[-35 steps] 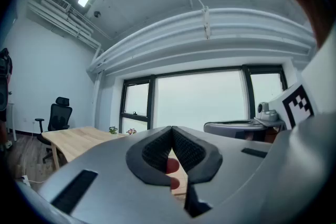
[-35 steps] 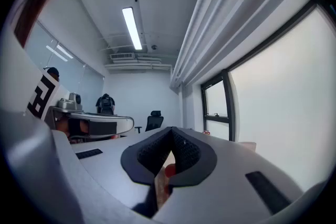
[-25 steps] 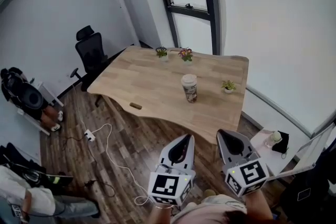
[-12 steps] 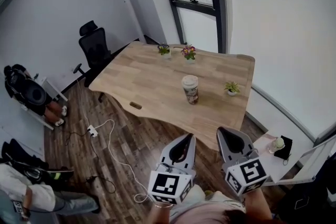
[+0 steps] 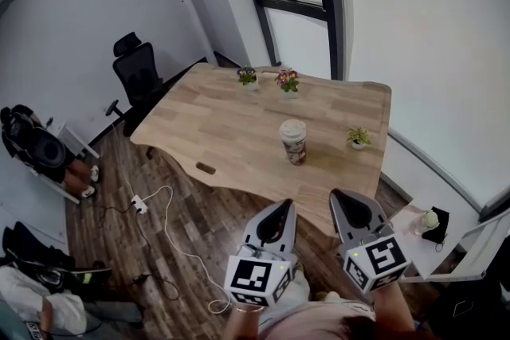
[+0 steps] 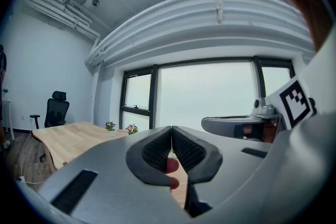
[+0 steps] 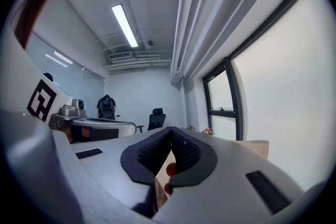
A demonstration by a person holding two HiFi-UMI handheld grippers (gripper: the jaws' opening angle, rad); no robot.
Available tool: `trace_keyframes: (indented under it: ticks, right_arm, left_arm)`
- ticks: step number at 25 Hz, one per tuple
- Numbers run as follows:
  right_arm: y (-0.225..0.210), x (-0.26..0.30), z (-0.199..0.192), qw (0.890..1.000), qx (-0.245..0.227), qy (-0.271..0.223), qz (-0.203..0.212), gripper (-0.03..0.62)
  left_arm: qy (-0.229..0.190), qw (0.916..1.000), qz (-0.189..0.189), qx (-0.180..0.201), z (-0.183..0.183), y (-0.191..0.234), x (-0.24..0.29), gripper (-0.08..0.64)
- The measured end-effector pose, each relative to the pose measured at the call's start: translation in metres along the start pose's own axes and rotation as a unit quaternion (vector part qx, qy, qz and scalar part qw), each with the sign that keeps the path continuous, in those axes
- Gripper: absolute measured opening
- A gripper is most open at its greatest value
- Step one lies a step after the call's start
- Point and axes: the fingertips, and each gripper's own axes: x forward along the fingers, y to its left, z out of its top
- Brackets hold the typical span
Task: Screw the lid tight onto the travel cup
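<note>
Grey left gripper (image 5: 284, 205), right gripper (image 5: 335, 194) — black-padded (marker cubes (image 5: 256, 281)).

The right gripper (image 7: 171, 130) has its dark ribbed fingers (image 7: 153, 152) pressed together at the tips, with nothing gripped between them. Beyond them stands a black office chair (image 7: 156, 118). To the right are a tall window (image 7: 224, 94), small potted flowers (image 7: 206, 131) and a corner of the wooden tabletop (image 7: 256, 148). The left gripper (image 7: 126, 124) shows at the left, below a long ceiling light (image 7: 125, 24).
</note>
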Motion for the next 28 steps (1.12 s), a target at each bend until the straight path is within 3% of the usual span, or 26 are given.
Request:
trace_keyframes:
  ticks: [19,22,28]
  right_arm:
    - [0.004,0.096,0.005,0.999,-0.006,0.015,-0.042,0.002]
    - [0.007,0.103,0.003,0.999,-0.001,0.02,-0.039,0.002]
    - [0.002,0.116,-0.006,0.999,0.011,0.033,-0.031,0.006]
  left_arm:
    - [0.03,0.9971,-0.068,-0.019,-0.003,0.095,0.046,0.006]
    - [0.033,0.9954,-0.085,-0.032,-0.008,0.104,0.05,0.051]
    - [0.045,0.9927,-0.105,-0.037,-0.022,0.113,0.071,0.074]
